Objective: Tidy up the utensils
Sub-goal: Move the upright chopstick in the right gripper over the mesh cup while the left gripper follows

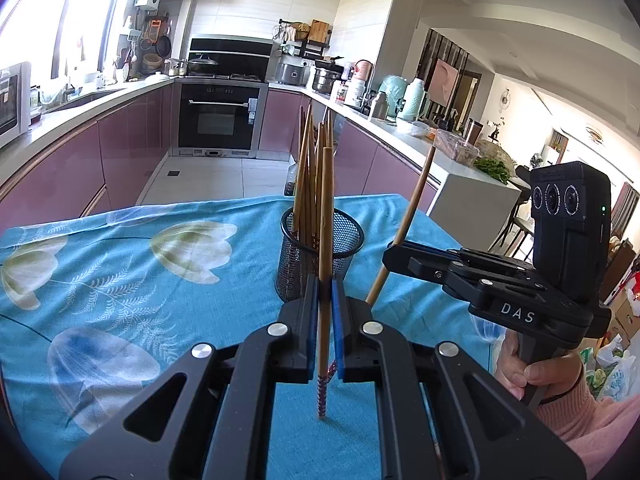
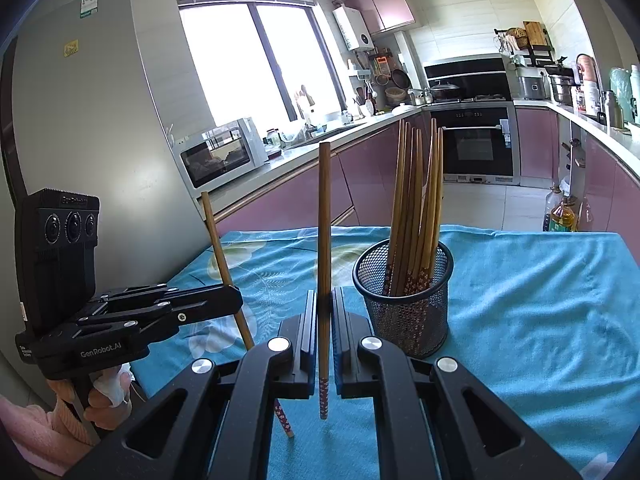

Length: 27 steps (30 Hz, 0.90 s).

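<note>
Currently each gripper, left gripper (image 1: 324, 300) and right gripper (image 2: 324, 312), clamps 1 upright chopstick (image 1: 326, 240) beside the mesh holder (image 1: 320, 256). Each stick should be lifted above the holder's rim, kept vertical, then released inside it.

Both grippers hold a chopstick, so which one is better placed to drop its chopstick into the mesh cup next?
Hard to call; slightly the left gripper. Its chopstick stands upright directly before the mesh cup, while the right gripper has the cup off to its right.

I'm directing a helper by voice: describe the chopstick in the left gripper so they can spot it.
On the blue floral tablecloth, before the black mesh holder, the left gripper pinches one wooden chopstick upright. Unlike the right gripper's slanted chopstick, it stands vertical.
</note>
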Available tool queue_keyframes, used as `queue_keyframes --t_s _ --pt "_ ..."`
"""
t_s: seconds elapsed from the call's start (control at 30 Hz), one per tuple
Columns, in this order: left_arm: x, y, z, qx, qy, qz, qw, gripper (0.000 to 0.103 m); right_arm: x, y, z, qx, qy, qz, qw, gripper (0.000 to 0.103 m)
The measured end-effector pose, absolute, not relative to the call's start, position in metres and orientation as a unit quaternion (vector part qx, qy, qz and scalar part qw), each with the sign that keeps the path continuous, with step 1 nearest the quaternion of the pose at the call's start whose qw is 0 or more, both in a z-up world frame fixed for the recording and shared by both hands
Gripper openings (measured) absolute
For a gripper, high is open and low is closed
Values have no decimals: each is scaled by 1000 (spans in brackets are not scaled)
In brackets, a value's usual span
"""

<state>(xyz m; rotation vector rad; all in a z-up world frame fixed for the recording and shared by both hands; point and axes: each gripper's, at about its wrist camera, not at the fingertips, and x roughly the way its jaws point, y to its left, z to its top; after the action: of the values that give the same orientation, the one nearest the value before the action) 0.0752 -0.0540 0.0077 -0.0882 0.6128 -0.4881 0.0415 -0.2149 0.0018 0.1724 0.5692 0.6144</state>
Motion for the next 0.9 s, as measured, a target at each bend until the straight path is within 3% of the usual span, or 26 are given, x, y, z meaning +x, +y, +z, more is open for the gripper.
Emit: queue_keyframes --t_s 0.9 --pt "79 -57 14 -38 291 -239 926 7 43 -224 11 85 262 289 917 6"
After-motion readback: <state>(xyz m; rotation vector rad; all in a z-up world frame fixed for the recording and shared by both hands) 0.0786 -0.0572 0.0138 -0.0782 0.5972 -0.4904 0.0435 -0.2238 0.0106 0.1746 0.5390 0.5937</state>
